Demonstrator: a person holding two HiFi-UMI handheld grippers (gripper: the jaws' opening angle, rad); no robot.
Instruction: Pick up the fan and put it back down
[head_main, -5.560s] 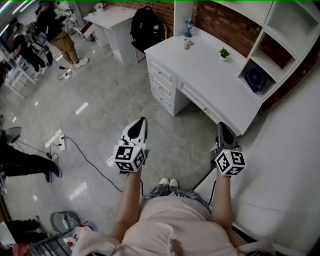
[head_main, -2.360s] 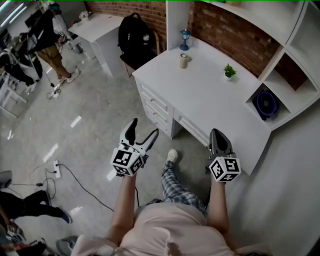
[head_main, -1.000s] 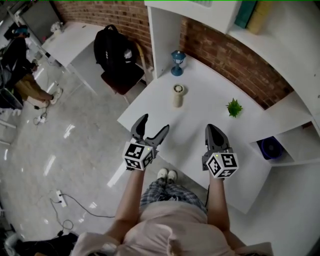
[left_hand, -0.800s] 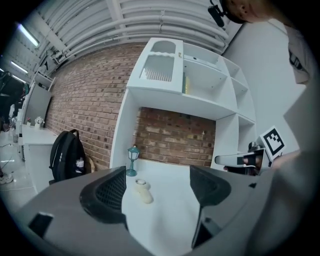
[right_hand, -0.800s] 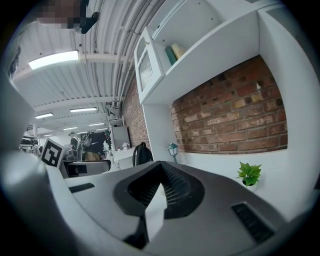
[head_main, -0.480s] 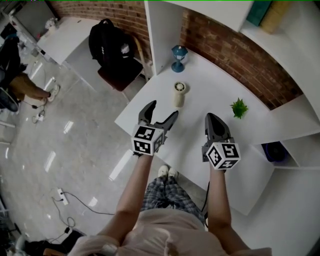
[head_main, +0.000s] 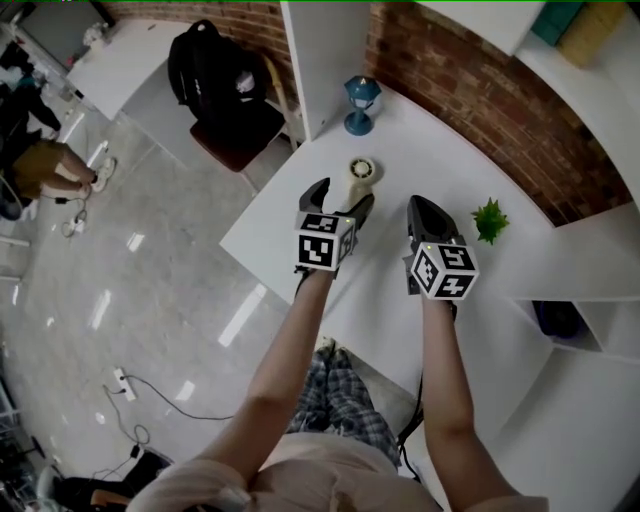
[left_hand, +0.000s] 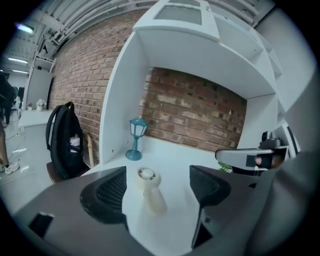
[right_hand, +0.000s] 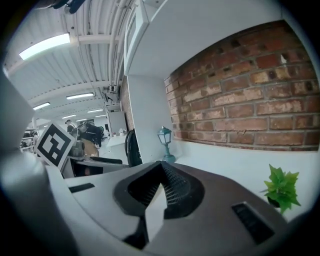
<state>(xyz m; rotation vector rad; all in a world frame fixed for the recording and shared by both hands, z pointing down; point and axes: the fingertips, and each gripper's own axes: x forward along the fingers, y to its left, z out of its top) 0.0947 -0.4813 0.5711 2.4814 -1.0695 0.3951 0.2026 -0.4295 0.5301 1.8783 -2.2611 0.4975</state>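
Observation:
A small cream fan (head_main: 360, 178) with a round head stands upright on the white desk (head_main: 285, 222). My left gripper (head_main: 342, 196) is open just in front of it, a jaw on either side of its line, not touching it. In the left gripper view the fan (left_hand: 150, 189) stands between and beyond the two dark pads, and the left gripper (left_hand: 157, 174) holds nothing. My right gripper (head_main: 421, 207) hovers shut over the desk to the fan's right. In the right gripper view the right gripper (right_hand: 161, 172) has its jaws closed together with nothing in them.
A blue lantern (head_main: 361, 103) stands behind the fan by the white shelf wall (head_main: 328, 55). A small green plant (head_main: 490, 220) sits right of my right gripper. A black backpack (head_main: 214, 72) rests on a chair left of the desk. A cubby (head_main: 556, 318) holds something dark.
The view has closed in on the desk. My left gripper has opened and moved forward up to the cream fan. The right gripper moved forward too and stayed shut.

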